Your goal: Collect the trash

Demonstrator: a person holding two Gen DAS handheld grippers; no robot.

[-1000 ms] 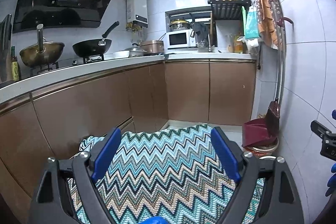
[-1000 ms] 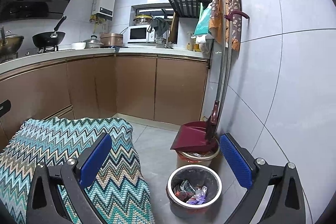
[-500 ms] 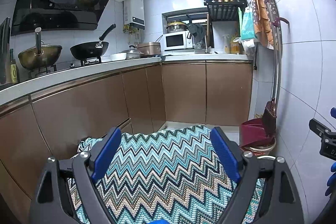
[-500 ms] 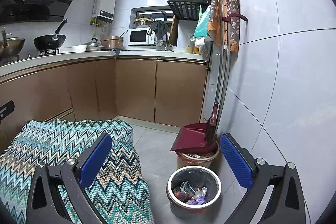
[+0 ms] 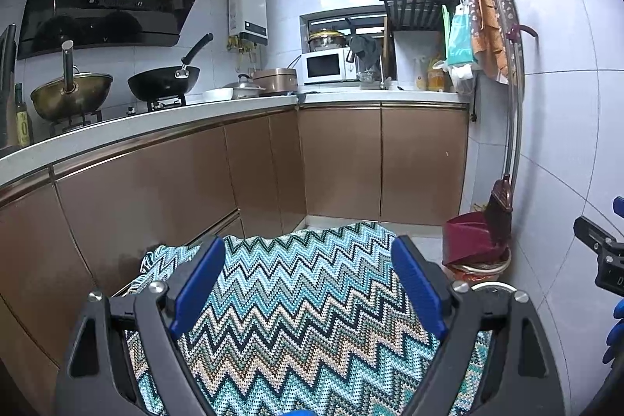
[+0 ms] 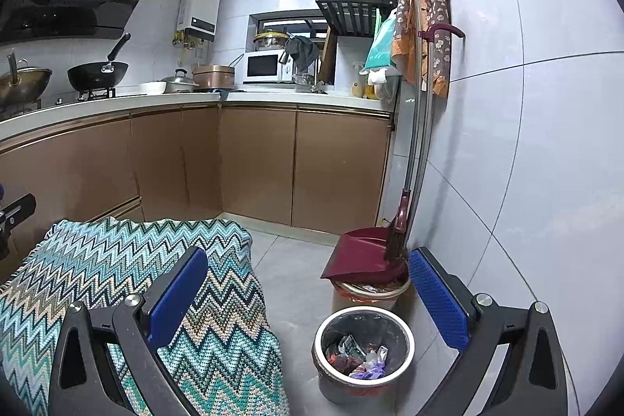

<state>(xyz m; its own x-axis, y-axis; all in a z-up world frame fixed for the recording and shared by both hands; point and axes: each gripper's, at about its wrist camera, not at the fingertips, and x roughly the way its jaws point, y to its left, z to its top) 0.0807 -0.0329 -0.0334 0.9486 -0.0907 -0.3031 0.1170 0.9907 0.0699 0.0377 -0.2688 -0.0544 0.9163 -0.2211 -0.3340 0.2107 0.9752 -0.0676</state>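
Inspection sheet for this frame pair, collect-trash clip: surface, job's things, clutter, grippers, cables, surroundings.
Surface: grey tiled floor, partly hidden by a zigzag blanket draped over something.
Job's things: trash bin on the floor, wrappers inside; second bin behind it, dustpan resting on top.
Clutter: nothing seen loose on the floor.
Grippers: left gripper open, empty; right gripper open, empty.
Cables: nothing seen.
Surroundings: broom against the wall, wok, microwave, brown cabinets.
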